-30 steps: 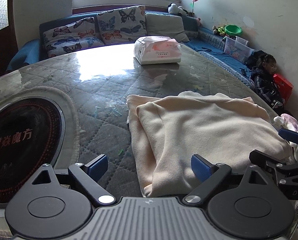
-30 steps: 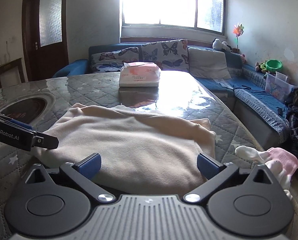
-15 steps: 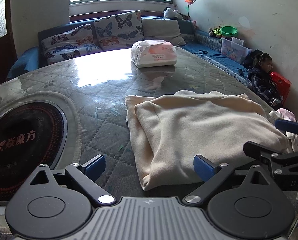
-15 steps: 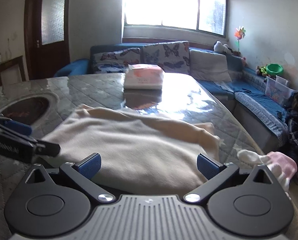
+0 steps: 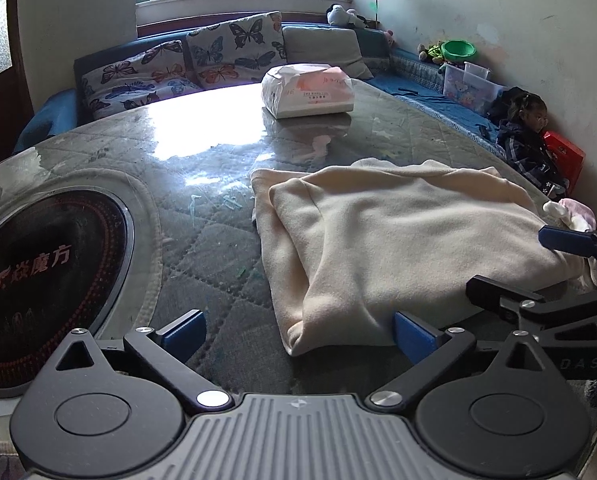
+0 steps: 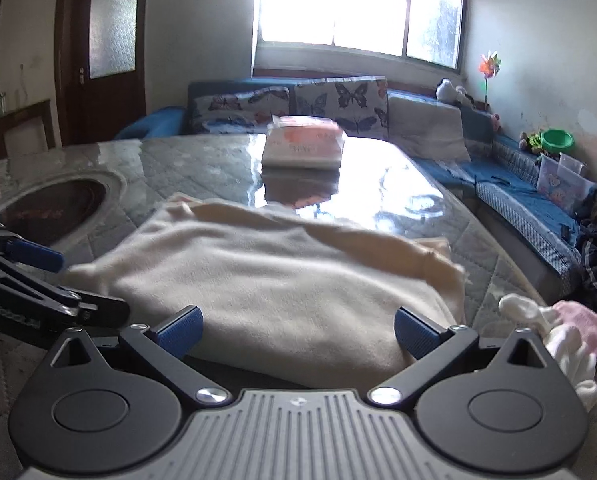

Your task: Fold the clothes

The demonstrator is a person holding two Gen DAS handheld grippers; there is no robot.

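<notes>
Daylight from a window is reflected on the glossy quilted table point(image 5: 186, 216), over which both tools are held. The left gripper point(image 5: 296, 334) is seen with its blue pads spread wide and opening further than in the earlier frames, nothing pressed between them; only the near corner of the folded cream garment point(image 5: 398, 248) lies in the gap. The right gripper point(image 6: 296, 334) is likewise held wide apart, its pads clear of the cloth, with the near edge of the garment point(image 6: 282, 280) lying between and ahead of them. Compared with a second ago, the garment is unchanged in shape and both tools are seen slightly farther back from it. Its long axis is laid across the view, from the round inset cooktop point(image 5: 38, 280) side toward the table's right edge, where small pink and white clothes point(image 6: 570, 332) are piled. A tissue pack point(image 5: 308, 90) is set farther back.
</notes>
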